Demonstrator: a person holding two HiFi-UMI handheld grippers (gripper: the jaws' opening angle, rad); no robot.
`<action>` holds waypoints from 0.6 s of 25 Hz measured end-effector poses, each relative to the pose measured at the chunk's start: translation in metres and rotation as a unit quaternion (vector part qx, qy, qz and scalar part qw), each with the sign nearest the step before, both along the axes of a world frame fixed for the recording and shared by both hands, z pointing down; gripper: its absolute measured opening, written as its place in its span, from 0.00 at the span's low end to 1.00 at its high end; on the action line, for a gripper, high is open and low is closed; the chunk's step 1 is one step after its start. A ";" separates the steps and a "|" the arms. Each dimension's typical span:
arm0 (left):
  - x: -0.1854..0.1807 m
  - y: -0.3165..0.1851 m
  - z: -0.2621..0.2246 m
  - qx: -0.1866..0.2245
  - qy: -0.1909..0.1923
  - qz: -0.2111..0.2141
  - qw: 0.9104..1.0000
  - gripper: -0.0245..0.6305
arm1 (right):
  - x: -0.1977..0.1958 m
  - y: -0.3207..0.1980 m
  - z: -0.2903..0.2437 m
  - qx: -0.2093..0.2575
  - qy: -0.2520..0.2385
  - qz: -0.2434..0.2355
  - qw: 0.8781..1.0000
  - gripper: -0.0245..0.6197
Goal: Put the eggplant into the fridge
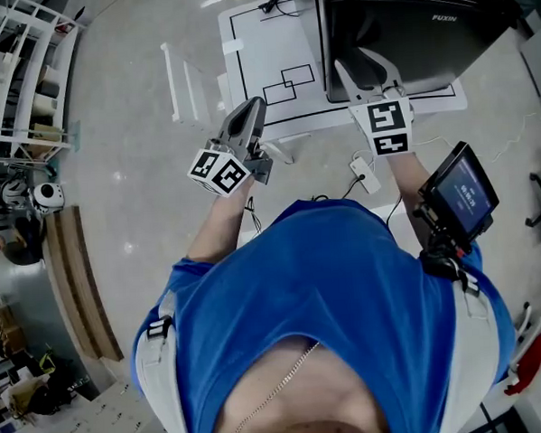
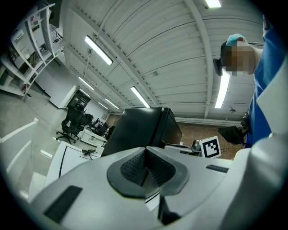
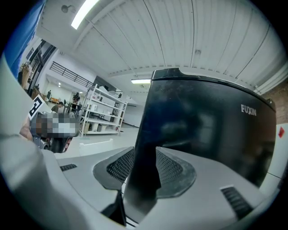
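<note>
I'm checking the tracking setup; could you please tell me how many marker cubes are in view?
2. One marker cube rides on the left gripper; the second marker cube rides on the right gripper, by the black fridge. None seems hidden.

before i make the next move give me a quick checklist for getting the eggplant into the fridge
1. eggplant in sight: not ok, it shows in no view.
2. left gripper free: ok, jaws shut on nothing.
3. right gripper ready to grasp: ok, jaws apart, nothing held.
4. fridge ahead: ok, the right gripper faces it.
5. door open: not ok, it looks shut.
</note>
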State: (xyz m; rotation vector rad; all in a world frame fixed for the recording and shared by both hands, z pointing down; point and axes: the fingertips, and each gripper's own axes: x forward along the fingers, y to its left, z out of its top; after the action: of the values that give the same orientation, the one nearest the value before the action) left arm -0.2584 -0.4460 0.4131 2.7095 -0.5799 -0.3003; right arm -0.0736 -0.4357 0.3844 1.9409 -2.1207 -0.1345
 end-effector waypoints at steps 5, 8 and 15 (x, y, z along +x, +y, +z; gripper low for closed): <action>-0.002 -0.001 -0.005 0.000 0.002 0.002 1.000 0.05 | 0.001 0.001 -0.005 0.006 0.006 0.010 1.000 0.28; -0.002 -0.003 -0.004 0.000 0.001 0.003 1.000 0.05 | 0.000 0.001 -0.005 0.007 0.006 0.010 1.000 0.27; 0.004 -0.003 -0.001 -0.003 0.002 0.004 1.000 0.05 | -0.001 -0.001 -0.003 0.004 0.000 0.002 1.000 0.28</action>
State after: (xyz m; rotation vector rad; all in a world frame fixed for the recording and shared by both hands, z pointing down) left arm -0.2547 -0.4493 0.4125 2.7041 -0.5688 -0.3011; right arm -0.0746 -0.4367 0.3819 1.9502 -2.1201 -0.1430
